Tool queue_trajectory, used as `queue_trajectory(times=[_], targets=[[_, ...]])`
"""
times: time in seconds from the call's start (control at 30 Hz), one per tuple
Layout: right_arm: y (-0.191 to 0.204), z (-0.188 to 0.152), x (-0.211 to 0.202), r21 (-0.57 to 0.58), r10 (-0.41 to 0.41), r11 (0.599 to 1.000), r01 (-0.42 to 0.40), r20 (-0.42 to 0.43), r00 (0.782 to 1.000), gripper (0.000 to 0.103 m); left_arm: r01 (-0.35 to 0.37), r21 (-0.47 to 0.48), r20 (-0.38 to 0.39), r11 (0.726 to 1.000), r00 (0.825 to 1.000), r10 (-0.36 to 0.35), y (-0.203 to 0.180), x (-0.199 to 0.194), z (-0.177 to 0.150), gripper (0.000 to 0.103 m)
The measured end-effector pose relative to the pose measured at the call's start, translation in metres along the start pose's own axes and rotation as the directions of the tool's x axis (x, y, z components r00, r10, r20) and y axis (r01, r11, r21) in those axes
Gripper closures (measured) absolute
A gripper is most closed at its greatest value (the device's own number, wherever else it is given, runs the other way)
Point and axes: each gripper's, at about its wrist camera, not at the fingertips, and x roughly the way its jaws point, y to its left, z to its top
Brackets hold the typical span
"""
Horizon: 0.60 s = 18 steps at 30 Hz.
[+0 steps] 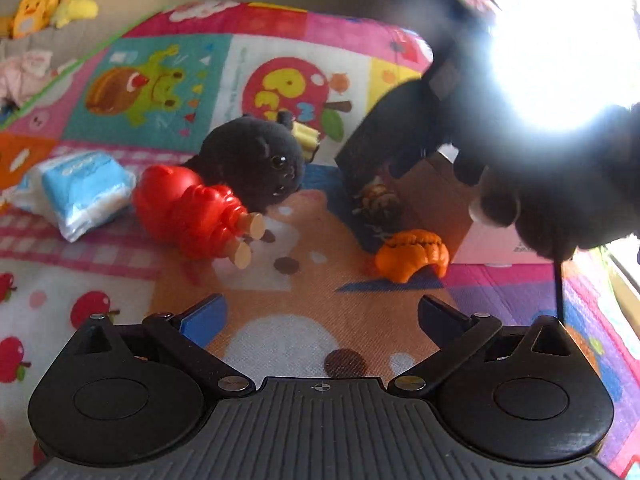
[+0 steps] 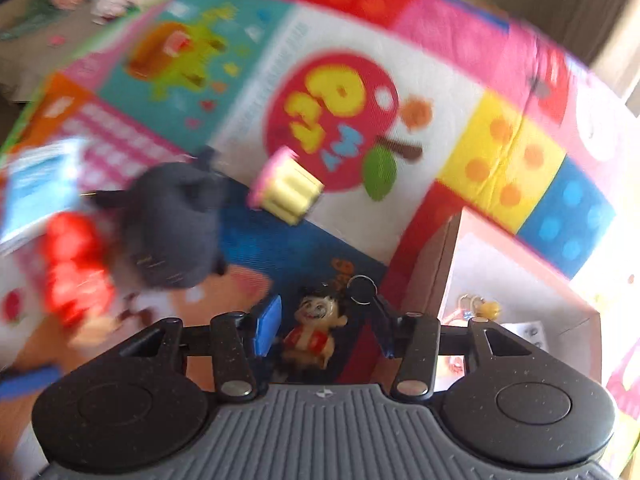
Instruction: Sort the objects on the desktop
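In the left wrist view my left gripper (image 1: 320, 316) is open and empty above the play mat. Ahead lie a red toy figure (image 1: 192, 212), a black plush cat (image 1: 252, 164), a blue-white tissue pack (image 1: 80, 194), an orange croissant toy (image 1: 412, 254) and a small figurine keychain (image 1: 378, 198). The right gripper's dark body hangs over that keychain. In the blurred right wrist view my right gripper (image 2: 320, 320) is open, its jaws either side of the figurine keychain (image 2: 314, 334) without closing on it. A yellow-pink cake toy (image 2: 288, 190) lies beyond, near the plush cat (image 2: 172, 232).
A pink-and-brown cardboard box (image 2: 516, 276) stands right of the right gripper, with small items inside; it also shows in the left wrist view (image 1: 460, 200). Yellow plush toys (image 1: 52, 2) lie off the mat at the far left. Strong glare fills the upper right.
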Motion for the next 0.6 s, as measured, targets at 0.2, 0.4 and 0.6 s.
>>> queue_trajectory(times=[0.2, 0.4, 0.6], targets=[[0.014, -0.020, -0.013, -0.081, 0.050, 0.996, -0.050, 0.005, 0.999, 0.070, 0.021, -0.006, 0.004, 1.000, 1.000, -0.021, 0.002, -0.001, 0.001, 0.000], [0.008, -0.069, -0.059, -0.066, 0.237, 0.970, -0.236, 0.004, 0.972, 0.071, 0.146, 0.068, -0.024, 0.987, 0.989, -0.145, -0.002, -0.006, -0.003, 0.000], [-0.035, -0.117, -0.113, 0.050, 0.287, 0.953, -0.298, 0.163, 0.944, 0.071, 0.179, 0.144, -0.065, 0.973, 0.983, -0.171, -0.020, -0.008, -0.011, 0.000]])
